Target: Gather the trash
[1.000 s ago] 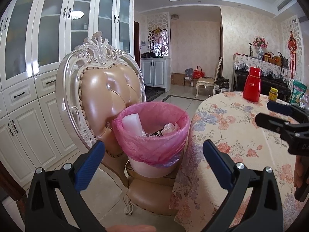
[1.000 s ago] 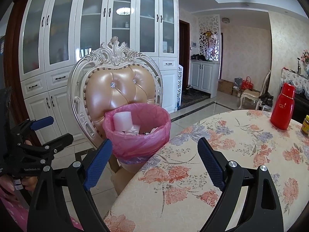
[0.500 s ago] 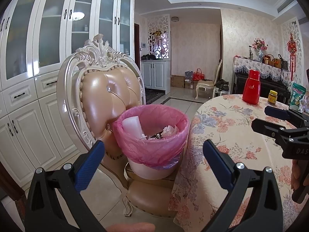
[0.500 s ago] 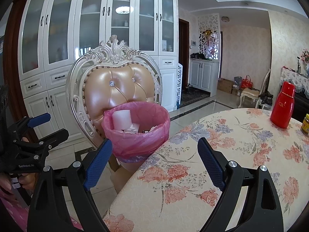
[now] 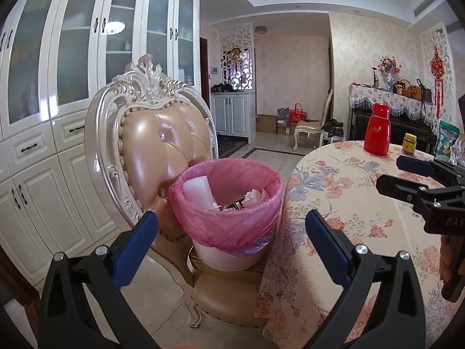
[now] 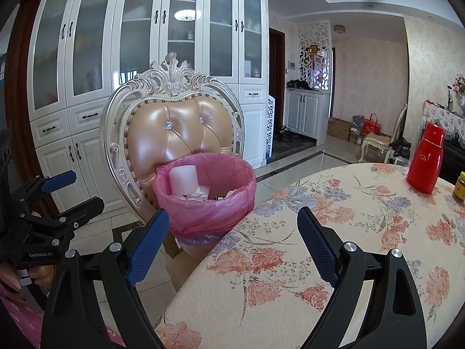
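both grippers, left gripper [image 5: 229, 232] and right gripper [image 6: 232, 229], spread wide, holding nothing. bin [image 5: 229, 206] on chair [image 5: 162, 145] beside bench [image 6: 334, 232], already has tissues and cup inside. looks mostly done, no loose trash visible on bench.

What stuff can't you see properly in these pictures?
- Bottom of the trash bin: both views, its pink bag and trash cover it.
- Dark item in the bin, left wrist view: mostly buried under tissues.
- Yellow jar: cut by right view's edge.
- Green packet print: too small to read.
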{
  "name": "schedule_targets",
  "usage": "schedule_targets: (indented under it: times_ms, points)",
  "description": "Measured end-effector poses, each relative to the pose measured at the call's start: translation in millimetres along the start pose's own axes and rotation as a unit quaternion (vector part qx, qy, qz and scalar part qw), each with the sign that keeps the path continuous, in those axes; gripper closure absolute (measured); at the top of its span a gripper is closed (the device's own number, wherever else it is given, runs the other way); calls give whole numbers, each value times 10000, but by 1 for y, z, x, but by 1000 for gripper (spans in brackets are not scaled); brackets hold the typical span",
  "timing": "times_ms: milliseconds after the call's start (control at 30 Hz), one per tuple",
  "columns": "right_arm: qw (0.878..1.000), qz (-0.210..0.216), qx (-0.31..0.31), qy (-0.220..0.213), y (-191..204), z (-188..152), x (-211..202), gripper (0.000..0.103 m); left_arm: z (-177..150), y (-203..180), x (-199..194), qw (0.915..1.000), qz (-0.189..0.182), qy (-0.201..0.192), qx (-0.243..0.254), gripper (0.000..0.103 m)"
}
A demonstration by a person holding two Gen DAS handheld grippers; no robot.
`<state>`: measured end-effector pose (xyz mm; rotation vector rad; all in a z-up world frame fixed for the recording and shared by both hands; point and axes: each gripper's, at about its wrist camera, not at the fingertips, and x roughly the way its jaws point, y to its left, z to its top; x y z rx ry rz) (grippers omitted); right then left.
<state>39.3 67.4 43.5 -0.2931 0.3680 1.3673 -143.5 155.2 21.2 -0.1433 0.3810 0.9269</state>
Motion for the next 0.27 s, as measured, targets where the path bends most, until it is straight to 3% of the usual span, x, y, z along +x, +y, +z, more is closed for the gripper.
schedule_targets:
  times_ms: [267]
  points:
    - [10000,-18,-73,39,2,-1,0,19,1,5,2,9999,-90,27,-92,5]
